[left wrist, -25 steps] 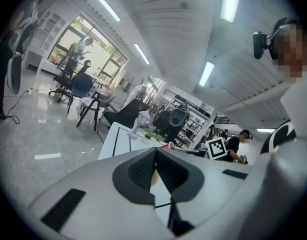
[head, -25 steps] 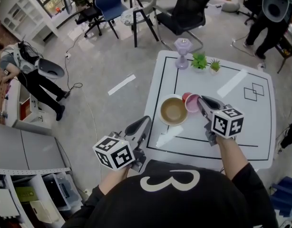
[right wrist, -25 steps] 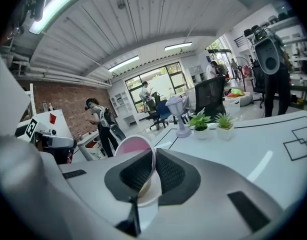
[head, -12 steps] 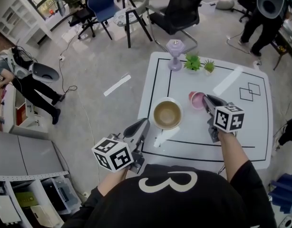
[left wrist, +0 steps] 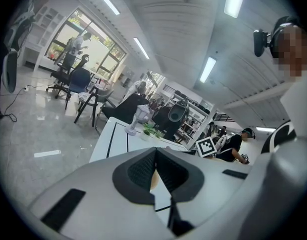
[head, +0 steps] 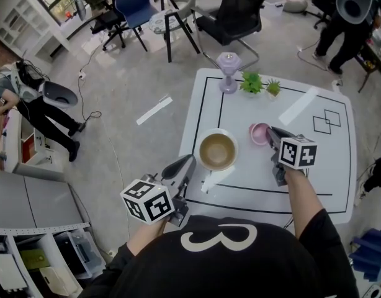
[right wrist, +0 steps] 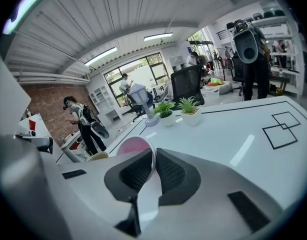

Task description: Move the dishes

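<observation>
A white table (head: 314, 166) with black lines holds a tan bowl (head: 218, 149) and a small pink bowl (head: 259, 133). My right gripper (head: 270, 136) is shut on the pink bowl's near rim. In the right gripper view that pink bowl (right wrist: 133, 145) has its thin rim pinched between the dark pads of my right gripper (right wrist: 154, 160), and the tan bowl (right wrist: 98, 155) peeks out at the left. My left gripper (head: 185, 164) hovers at the table's front left edge, short of the tan bowl. In its own view my left gripper (left wrist: 156, 158) is shut and holds nothing.
A lilac lamp-like stand (head: 228, 72) and two small potted plants (head: 251, 82) (head: 273, 87) line the table's far edge. Two overlapping square outlines (head: 327, 121) mark the right side. Chairs (head: 231, 17) stand beyond the table, and people stand at the left and top right.
The right gripper has carried the pink bowl to the right, away from the tan bowl it sat against. The left gripper has stayed put.
</observation>
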Motion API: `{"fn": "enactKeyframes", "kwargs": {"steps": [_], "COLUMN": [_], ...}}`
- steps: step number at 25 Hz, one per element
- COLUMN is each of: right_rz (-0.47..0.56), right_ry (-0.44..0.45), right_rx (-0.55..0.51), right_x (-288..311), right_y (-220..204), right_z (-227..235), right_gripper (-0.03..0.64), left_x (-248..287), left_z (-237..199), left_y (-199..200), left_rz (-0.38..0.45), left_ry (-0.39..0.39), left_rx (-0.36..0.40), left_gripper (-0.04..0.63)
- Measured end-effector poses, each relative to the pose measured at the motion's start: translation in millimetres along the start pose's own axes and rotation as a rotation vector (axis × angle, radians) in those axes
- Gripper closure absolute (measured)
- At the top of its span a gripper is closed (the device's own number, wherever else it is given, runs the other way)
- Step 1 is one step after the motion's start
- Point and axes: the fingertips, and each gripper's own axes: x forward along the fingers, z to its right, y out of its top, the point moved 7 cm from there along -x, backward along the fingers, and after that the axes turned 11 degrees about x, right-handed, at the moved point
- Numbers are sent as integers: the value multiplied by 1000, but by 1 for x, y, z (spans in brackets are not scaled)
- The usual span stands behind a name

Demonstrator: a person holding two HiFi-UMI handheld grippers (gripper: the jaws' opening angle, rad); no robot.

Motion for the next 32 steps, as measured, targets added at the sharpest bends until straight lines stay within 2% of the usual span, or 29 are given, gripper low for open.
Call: {"fn": "enactKeyframes", "kwargs": {"steps": [9, 16, 22, 27, 32], "right_rz": [5, 19, 60, 71, 59], "right_ry": [8, 40, 47, 92, 147], "right_rx": [45, 23, 1, -74, -86], "right_x": [5, 7, -3, -16, -20], "right_y": [3, 6, 6, 4, -5], "right_z": [6, 3, -3, -25, -44], "right_gripper": [541, 424, 353, 350, 351], "left_x": [-2, -6, -15, -22, -27], "left_z": [-2, -2, -1, 1, 3], "left_y": [-3, -6, -6, -8, -12], "left_rz": [-6, -10, -2, 5, 4], "left_ry": [10, 19, 32, 39, 40], "left_rx": [-6, -7, -4, -8, -12], "left_gripper": [592, 592, 592, 592, 592]}}
